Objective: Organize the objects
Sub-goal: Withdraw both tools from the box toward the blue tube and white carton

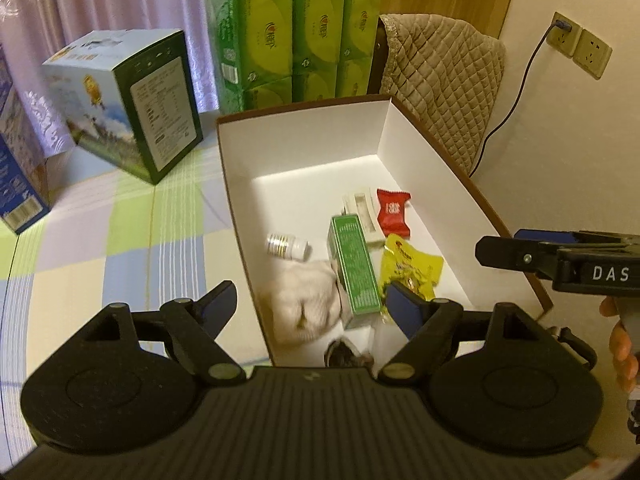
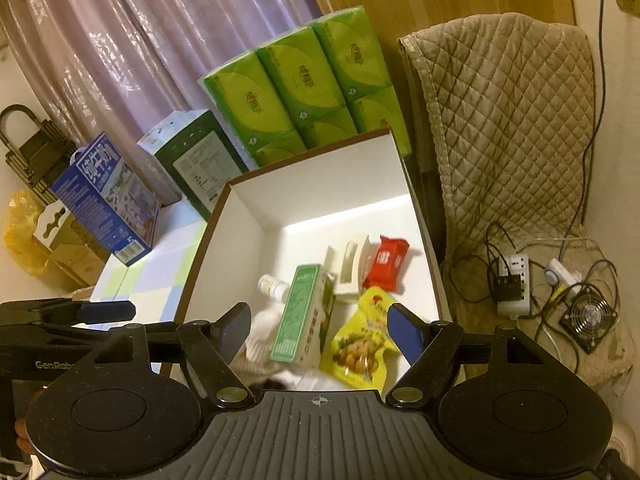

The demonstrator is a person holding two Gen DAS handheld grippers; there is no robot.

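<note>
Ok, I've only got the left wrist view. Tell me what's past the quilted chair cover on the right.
Observer: A white power strip and a small black fan lie on beige cloth there, among loose cables.
Operator: Now give me the right claw's state.
Observer: The right claw is open and empty, pointing at the green box and the yellow snack pack inside the white box.

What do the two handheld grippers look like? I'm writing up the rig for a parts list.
Both are matte black plastic. The left gripper and right gripper each have a ribbed body, two round discs, silver pivot screws and blue finger pads. White lettering reads "DAS" on the right one, "GenRob" on the left.
</note>
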